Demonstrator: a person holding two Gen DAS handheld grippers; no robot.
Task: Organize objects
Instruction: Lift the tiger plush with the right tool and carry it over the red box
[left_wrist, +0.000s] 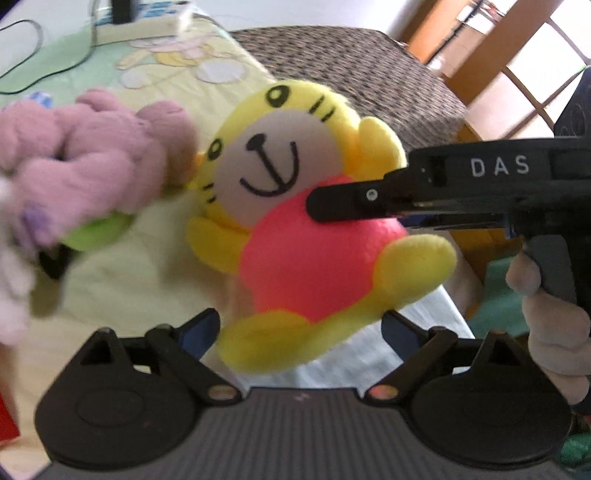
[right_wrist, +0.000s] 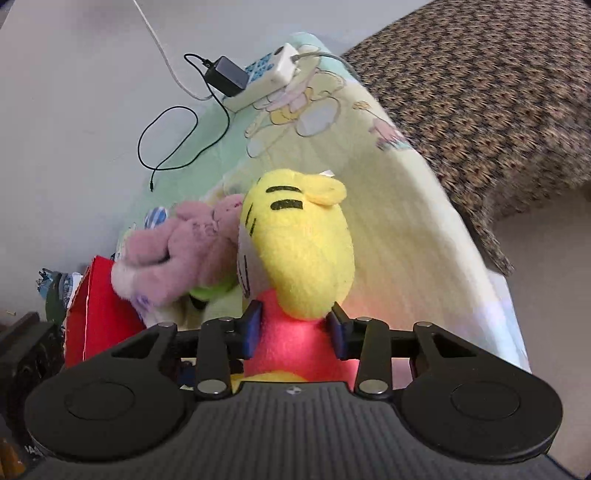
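1. A yellow plush tiger with a white face and a pink-red body (left_wrist: 295, 206) is pinched at its middle by the right gripper (right_wrist: 295, 332), whose blue pads (right_wrist: 252, 328) press into the red fabric on either side, just below the head. The jaws stand at a moderate width, closed on the toy.

2. In the left wrist view the same right gripper reaches in from the right edge, its black finger (left_wrist: 354, 203) laid across the toy's chest, with the person's hand (left_wrist: 554, 325) wrapped round the handle. The grip looks chosen to carry the soft body by its narrowest part.

3. The left gripper (left_wrist: 299, 332) is spread wide, and the toy's yellow foot (left_wrist: 266, 343) hangs between its fingers. Neither blue pad (left_wrist: 201, 332) appears to press on it, so this looks like a release that leaves the toy to the other hand.

4. The plush tiger is lifted over a pale green and yellow cartoon-printed quilt (right_wrist: 388, 229) on a bed, just beside a mauve plush animal (right_wrist: 184, 251) with a lime-green part under it; the two toys seem to touch near the tiger's ear.

5. A red fabric item (right_wrist: 96, 314) lies at the quilt's near left edge. A white power strip (right_wrist: 269, 77) with a black adapter (right_wrist: 226, 75) sits at the far end, well apart from the toys, beside a brown patterned blanket (right_wrist: 480, 92).

6. Judging from the task, the tiger is mid-transfer, its resting place not yet evident.
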